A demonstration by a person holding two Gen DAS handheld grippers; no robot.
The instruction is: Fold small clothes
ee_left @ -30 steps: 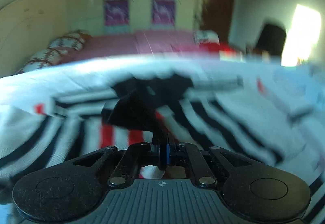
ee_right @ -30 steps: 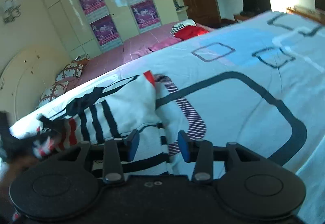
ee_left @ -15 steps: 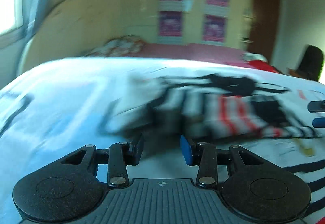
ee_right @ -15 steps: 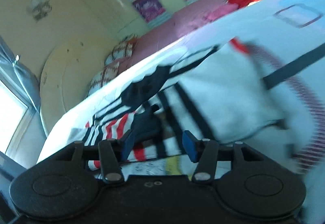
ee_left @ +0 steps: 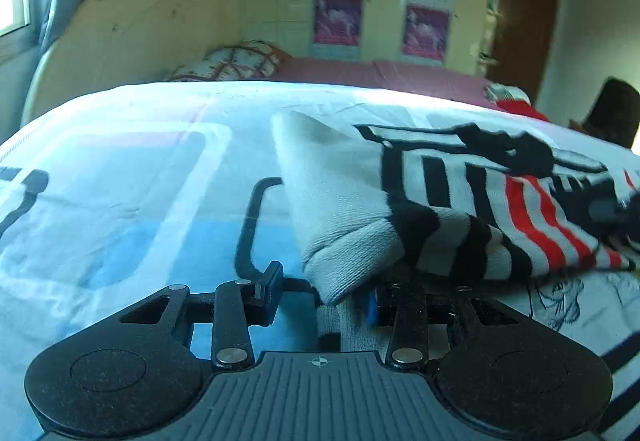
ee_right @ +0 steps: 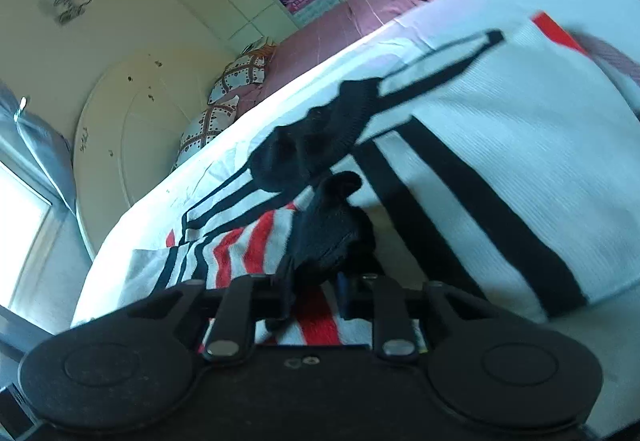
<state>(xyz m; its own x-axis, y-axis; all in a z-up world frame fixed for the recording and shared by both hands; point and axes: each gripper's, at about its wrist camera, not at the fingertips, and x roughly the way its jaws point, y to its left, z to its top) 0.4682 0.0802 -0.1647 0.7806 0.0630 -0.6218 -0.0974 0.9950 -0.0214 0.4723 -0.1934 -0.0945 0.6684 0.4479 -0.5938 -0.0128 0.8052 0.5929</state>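
On my left camera the sheet (ee_left: 120, 201), smooth cotton printed with rounded black outlines, fills nine o'clock. My left gripper (ee_left: 320, 291) stands partly open, a folded ribbed edge of the sweater (ee_left: 344, 209) lying between its fingers, unpinched. The knit sweater, white with black and red stripes, spreads toward three o'clock. A patterned pillow (ee_left: 240, 61) sits at twelve. My right gripper (ee_right: 314, 291) is closing on the sweater's (ee_right: 520, 145) black cuff (ee_right: 332, 233), which bunches up and hides the fingertips.
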